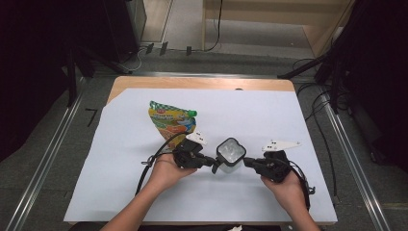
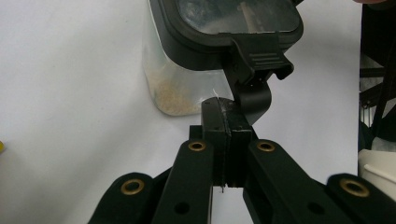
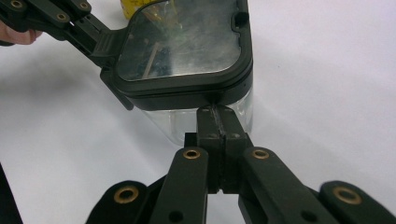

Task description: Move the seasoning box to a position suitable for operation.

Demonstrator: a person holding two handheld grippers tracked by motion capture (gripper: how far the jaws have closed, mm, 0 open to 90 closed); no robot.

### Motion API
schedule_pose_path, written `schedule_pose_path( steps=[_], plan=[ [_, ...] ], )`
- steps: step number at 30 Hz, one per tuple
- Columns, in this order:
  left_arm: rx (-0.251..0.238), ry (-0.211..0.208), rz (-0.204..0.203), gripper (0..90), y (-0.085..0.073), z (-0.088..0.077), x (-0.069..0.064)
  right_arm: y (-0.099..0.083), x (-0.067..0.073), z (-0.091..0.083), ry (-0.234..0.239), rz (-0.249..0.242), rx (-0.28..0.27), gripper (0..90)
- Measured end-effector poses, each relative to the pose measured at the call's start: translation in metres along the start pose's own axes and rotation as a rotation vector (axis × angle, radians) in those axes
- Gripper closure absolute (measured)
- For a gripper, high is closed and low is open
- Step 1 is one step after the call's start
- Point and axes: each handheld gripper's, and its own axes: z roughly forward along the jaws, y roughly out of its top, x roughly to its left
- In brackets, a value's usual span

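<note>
A: Container near the front edge of the table, about midway between its left and right edges. Clear walls, black lid, and pale crumbs lying at the bottom

B: And the grippers?

A: One on each side of it. The left gripper comes in from the left with its jaws pressed fully together, nothing between them. In the left gripper view the closed tips sit right under the lid's raised black latch, at the hinge piece

B: Is the right one holding anything?

A: No, the right gripper is closed on itself too. In its own view the tips meet the container just below the lid rim

B: Anything else on the table?

A: A colourful pouch with a green cap, behind the left gripper, towards the far left corner
</note>
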Motion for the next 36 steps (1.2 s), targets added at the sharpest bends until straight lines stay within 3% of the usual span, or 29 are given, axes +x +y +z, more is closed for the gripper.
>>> schedule_pose_path(
  steps=[6, 16, 36],
  plan=[
    [-0.028, -0.011, -0.002, 90.0, -0.002, 0.004, -0.003, 0.001, -0.001, -0.001, 0.007, 0.002, 0.001, 90.0],
    [-0.010, -0.011, -0.006, 90.0, -0.002, 0.013, -0.012, 0.002, -0.002, 0.000, -0.006, 0.006, 0.006, 90.0],
    [-0.051, -0.032, -0.014, 90.0, 0.004, 0.022, -0.026, 0.010, -0.012, 0.016, -0.081, 0.023, -0.025, 90.0]
  ],
)
